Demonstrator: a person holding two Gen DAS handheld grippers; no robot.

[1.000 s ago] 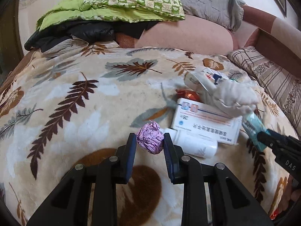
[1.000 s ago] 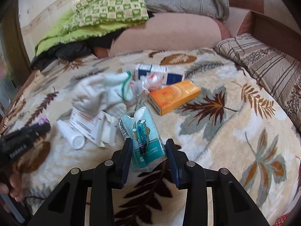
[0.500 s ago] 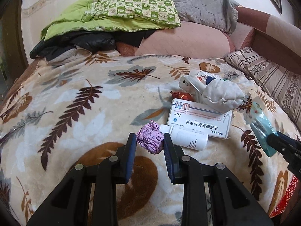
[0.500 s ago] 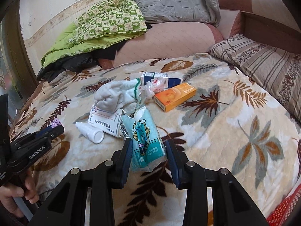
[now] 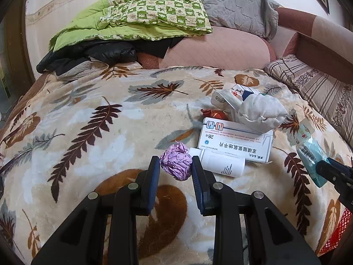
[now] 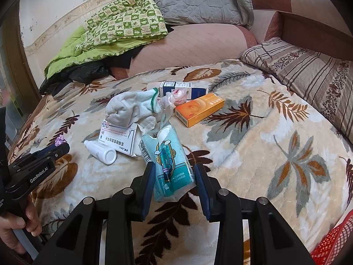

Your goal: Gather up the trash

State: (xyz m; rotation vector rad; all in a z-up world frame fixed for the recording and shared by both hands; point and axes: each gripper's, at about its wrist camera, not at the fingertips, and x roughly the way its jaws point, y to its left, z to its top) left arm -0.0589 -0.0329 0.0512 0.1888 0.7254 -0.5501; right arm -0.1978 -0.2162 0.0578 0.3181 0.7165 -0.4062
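Note:
My left gripper (image 5: 175, 169) is shut on a crumpled purple foil ball (image 5: 176, 164), held just above the leaf-patterned blanket (image 5: 88, 119). My right gripper (image 6: 173, 176) is shut on a teal tissue pack (image 6: 169, 163), lifted off the bed; the same pack (image 5: 310, 152) shows at the right edge of the left wrist view. On the blanket lie a white bottle (image 6: 100, 151), a white medicine box (image 6: 117, 138), a white sock (image 6: 130, 108), an orange box (image 6: 199, 109), a blue-and-white box (image 6: 183, 89) and a clear wrapper (image 6: 174, 98).
A red mesh basket (image 6: 331, 245) shows at the lower right corner. Green quilts (image 6: 110, 33), a grey pillow (image 6: 198, 2) and a black jacket (image 5: 88, 55) pile at the far side of the bed. A striped pillow (image 6: 308, 77) lies right. A hand (image 6: 13, 227) grips the left tool.
Both grippers have drawn back and up from the pile, each keeping its item. More of the bed and the red basket have come into view.

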